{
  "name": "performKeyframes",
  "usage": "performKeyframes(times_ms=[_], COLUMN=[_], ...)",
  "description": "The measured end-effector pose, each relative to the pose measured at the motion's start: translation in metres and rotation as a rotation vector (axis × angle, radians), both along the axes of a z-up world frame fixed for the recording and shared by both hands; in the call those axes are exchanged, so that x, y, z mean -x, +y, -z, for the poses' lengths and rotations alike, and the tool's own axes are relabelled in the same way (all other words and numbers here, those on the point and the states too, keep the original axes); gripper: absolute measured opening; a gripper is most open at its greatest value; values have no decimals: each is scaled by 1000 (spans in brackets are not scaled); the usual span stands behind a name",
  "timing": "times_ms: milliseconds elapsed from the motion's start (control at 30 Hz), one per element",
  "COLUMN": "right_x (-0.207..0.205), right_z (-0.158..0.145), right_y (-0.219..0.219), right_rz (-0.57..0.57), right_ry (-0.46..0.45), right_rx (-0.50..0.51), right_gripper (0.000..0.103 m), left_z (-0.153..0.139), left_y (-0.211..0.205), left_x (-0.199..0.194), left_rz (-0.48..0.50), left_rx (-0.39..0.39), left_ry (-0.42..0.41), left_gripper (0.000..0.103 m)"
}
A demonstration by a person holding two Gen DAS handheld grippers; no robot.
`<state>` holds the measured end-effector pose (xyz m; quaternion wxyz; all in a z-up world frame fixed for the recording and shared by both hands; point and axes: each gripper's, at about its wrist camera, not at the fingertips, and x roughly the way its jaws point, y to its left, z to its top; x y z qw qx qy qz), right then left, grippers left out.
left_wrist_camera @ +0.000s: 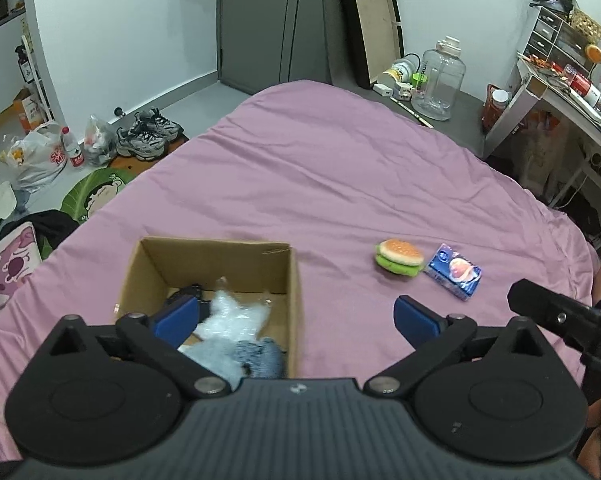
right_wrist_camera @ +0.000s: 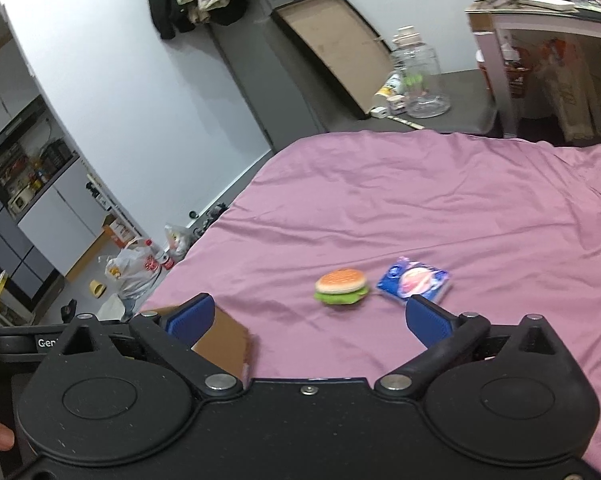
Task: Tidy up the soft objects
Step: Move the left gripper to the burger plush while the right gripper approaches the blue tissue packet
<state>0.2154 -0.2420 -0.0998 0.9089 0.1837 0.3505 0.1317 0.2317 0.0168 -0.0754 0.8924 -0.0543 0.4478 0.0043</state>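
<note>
An open cardboard box (left_wrist_camera: 292,280) sits on the pink bed sheet (left_wrist_camera: 340,168). Inside it lie a clear crinkly plastic piece (left_wrist_camera: 236,314), a blue-grey fabric bundle (left_wrist_camera: 256,356) and something dark. My left gripper (left_wrist_camera: 296,316) is open and empty, its left finger over the box. A toy hamburger (left_wrist_camera: 399,258) and a blue tissue pack (left_wrist_camera: 454,271) lie on the sheet to the right. My right gripper (right_wrist_camera: 310,318) is open and empty, just short of the hamburger (right_wrist_camera: 341,286) and the tissue pack (right_wrist_camera: 414,280). A box corner (right_wrist_camera: 224,342) shows by its left finger.
The bed's far edge meets a dark floor with a large clear jug (left_wrist_camera: 438,78) and a leaning board (left_wrist_camera: 374,20). A cluttered desk (left_wrist_camera: 560,92) stands at the right. Shoes (left_wrist_camera: 148,134), bags (left_wrist_camera: 40,156) and a bottle lie on the floor at the left.
</note>
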Motion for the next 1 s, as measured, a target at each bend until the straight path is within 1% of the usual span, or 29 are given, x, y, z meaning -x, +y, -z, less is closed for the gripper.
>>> performKeyframes(times_ms=[100, 200, 300, 533, 600, 700, 800, 933, 1000], right_x=[0, -1, -3, -19, -28, -40, -52, -67, -76], right_z=[5, 9, 15, 32, 38, 47, 53, 62, 68], right_y=[-17, -33, -44, -60, -63, -68, -72, -68, -64], right_rz=[8, 22, 35, 23, 11, 0, -12, -70, -88], right_ry=[2, -2, 1, 33, 47, 71, 85, 98, 111], right_rx=[-10, -22, -30, -40, -30, -8, 4, 57, 78], right_gripper=[103, 103, 103, 100, 95, 92, 92, 92, 92], left_z=[0, 2, 4, 8, 11, 16, 23, 34, 38], left_y=[-14, -30, -40, -66, -71, -78, -83, -81, -81], left_x=[-4, -8, -14, -29, -34, -42, -51, -65, -71], left_rz=[9, 25, 21, 27, 29, 40, 34, -12, -31], left_rx=[2, -23, 11, 1, 1, -9, -13, 28, 35], left_ry=[3, -3, 1, -9, -3, 2, 7, 23, 23], left_gripper=[103, 103, 103, 103, 103, 102, 100, 100, 99])
